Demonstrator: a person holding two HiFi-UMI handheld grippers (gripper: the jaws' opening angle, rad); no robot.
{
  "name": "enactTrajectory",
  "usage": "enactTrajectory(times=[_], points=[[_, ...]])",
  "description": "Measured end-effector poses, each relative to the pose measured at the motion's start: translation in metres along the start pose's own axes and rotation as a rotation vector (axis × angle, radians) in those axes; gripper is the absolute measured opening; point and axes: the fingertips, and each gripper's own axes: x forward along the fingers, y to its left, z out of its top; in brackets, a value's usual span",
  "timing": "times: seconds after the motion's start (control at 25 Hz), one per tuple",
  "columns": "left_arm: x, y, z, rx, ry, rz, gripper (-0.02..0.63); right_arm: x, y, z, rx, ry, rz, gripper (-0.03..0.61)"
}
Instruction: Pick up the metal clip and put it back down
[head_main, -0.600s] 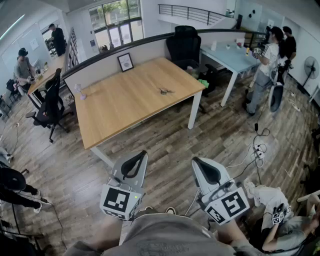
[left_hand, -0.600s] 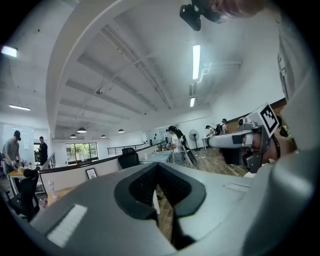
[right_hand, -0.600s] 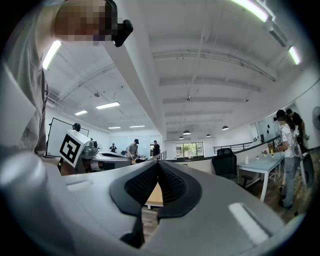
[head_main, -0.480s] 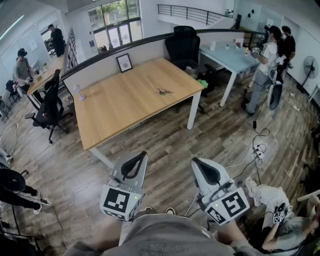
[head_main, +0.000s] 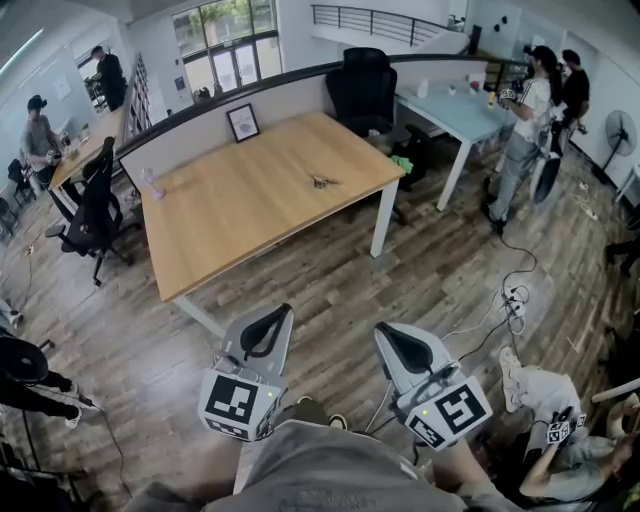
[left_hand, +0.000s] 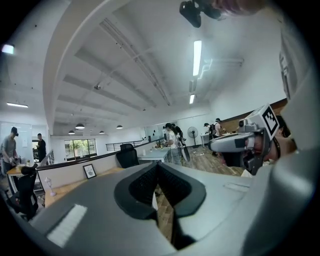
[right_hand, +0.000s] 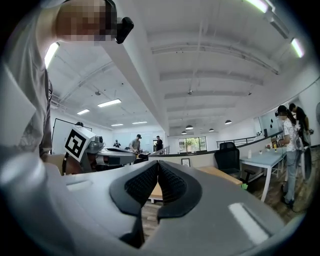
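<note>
The small metal clip (head_main: 320, 181) lies on the far right part of the long wooden table (head_main: 250, 210), well ahead of both grippers. My left gripper (head_main: 281, 311) and right gripper (head_main: 384, 331) are held side by side over the wood floor, close to my body, pointing toward the table. Both are shut with nothing between the pads. In the left gripper view the jaws (left_hand: 157, 166) meet at the tips, and the right gripper (left_hand: 240, 143) shows beside them. The right gripper view shows its jaws (right_hand: 158, 164) shut and the left gripper (right_hand: 107, 156) alongside.
A picture frame (head_main: 241, 122) and a small bottle (head_main: 150, 183) stand on the table's far side. Black office chairs (head_main: 365, 85) (head_main: 95, 205) flank it. A pale blue table (head_main: 455, 105), standing people (head_main: 525, 120) and floor cables with a power strip (head_main: 515, 300) are at the right.
The view has shifted slightly, so the table sits a little further up and left. Both grippers keep their pose and stay shut; the right one has drifted slightly left.
</note>
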Motion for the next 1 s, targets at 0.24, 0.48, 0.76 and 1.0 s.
enactTrajectory(times=[0.24, 0.48, 0.76, 1.0], points=[[0.03, 0.004, -0.018, 0.023, 0.063, -0.005, 0.196, 0.007, -0.03, -0.014, 0.033, 0.04, -0.064, 0.011], [0.068, 0.019, -0.02, 0.021, 0.055, -0.026, 0.196, 0.03, -0.066, -0.02, 0.039, 0.064, -0.103, 0.011], [0.134, 0.06, -0.025, -0.005, 0.059, -0.045, 0.196, 0.084, -0.121, -0.023, 0.043, 0.088, -0.123, 0.011], [0.203, 0.104, -0.032, -0.038, 0.087, -0.072, 0.196, 0.145, -0.175, -0.026, 0.065, 0.12, -0.143, 0.011]])
